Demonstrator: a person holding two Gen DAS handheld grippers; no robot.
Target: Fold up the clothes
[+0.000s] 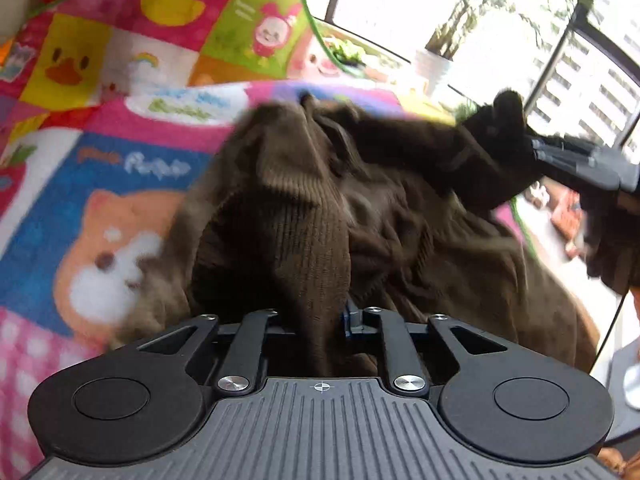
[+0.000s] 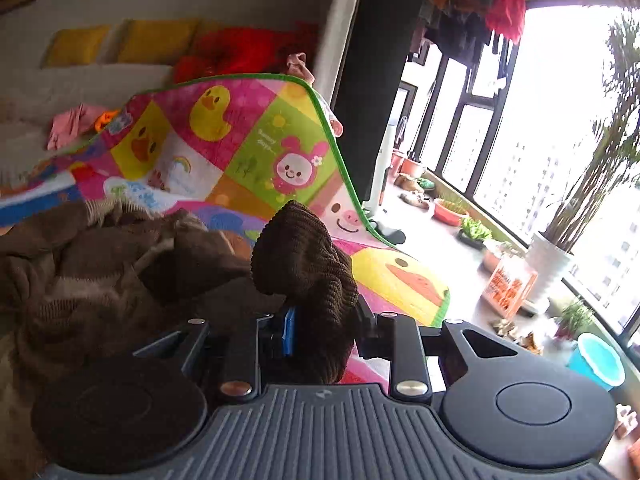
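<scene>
The left gripper (image 1: pixel 316 320) was clamped on a ribbed fold of a brown knitted sweater (image 1: pixel 360 216), the cloth bunched up between its fingers and hiding their tips. The rest of the sweater lay crumpled over a bright cartoon play mat (image 1: pixel 100 128) printed with ducks and a cat. At the right edge the right gripper (image 1: pixel 536 152) pinched another part of the same sweater, lifted above the mat. Beyond it stood large windows (image 1: pixel 400 0) and a white plant pot (image 1: pixel 434 66)

Left claw (image 1: pixel 316 316) and right claw (image 2: pixel 324 320) both clamped closed.
</scene>
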